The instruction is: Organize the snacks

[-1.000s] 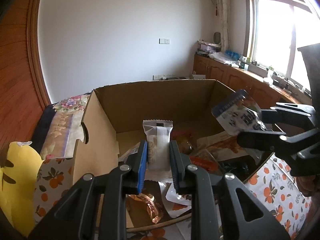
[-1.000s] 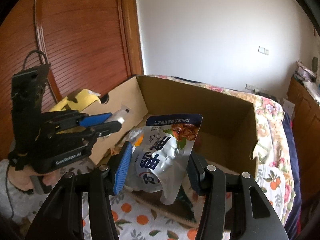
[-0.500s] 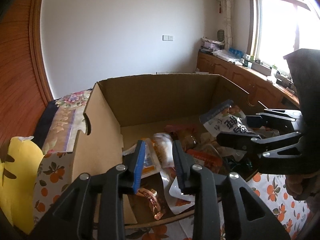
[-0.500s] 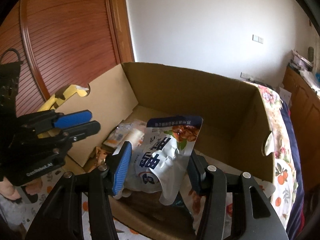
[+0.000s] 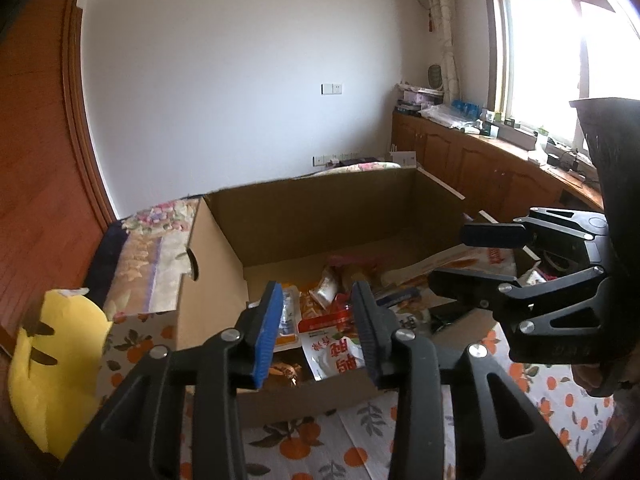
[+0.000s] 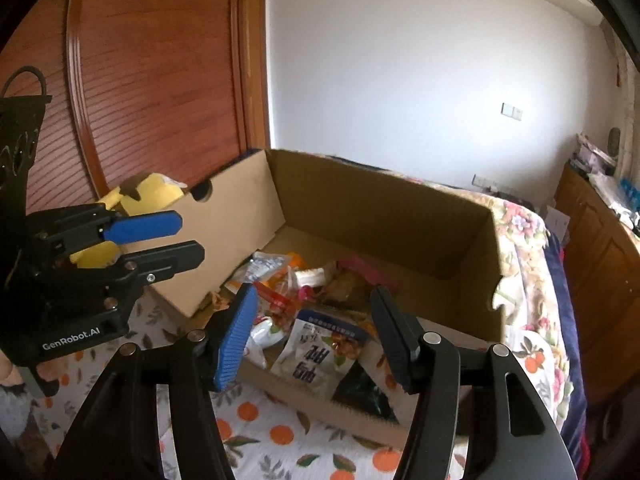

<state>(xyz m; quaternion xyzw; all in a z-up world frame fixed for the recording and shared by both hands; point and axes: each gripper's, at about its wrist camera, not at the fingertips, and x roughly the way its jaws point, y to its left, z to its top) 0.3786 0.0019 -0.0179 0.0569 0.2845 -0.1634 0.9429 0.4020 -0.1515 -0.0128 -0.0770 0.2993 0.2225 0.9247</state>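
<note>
While both tools hang spread apart and hold nothing, the left tool (image 5: pixel 316 316) and right tool (image 6: pixel 316 328) frame the cardboard box (image 6: pixel 380 216); the silver-and-blue snack pouch (image 6: pixel 316 356) lies inside, lower centre.

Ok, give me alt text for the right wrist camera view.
The open, empty right gripper hovers over a brown cardboard box of mixed snack packets, a silver-and-blue pouch lying nearest. The open left gripper is at left, above an orange-print cloth.

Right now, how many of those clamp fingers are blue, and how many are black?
Blue fingers: 2, one each on the left gripper and the right gripper.
Black fingers: 2, one on each.
Total: 4.
</note>
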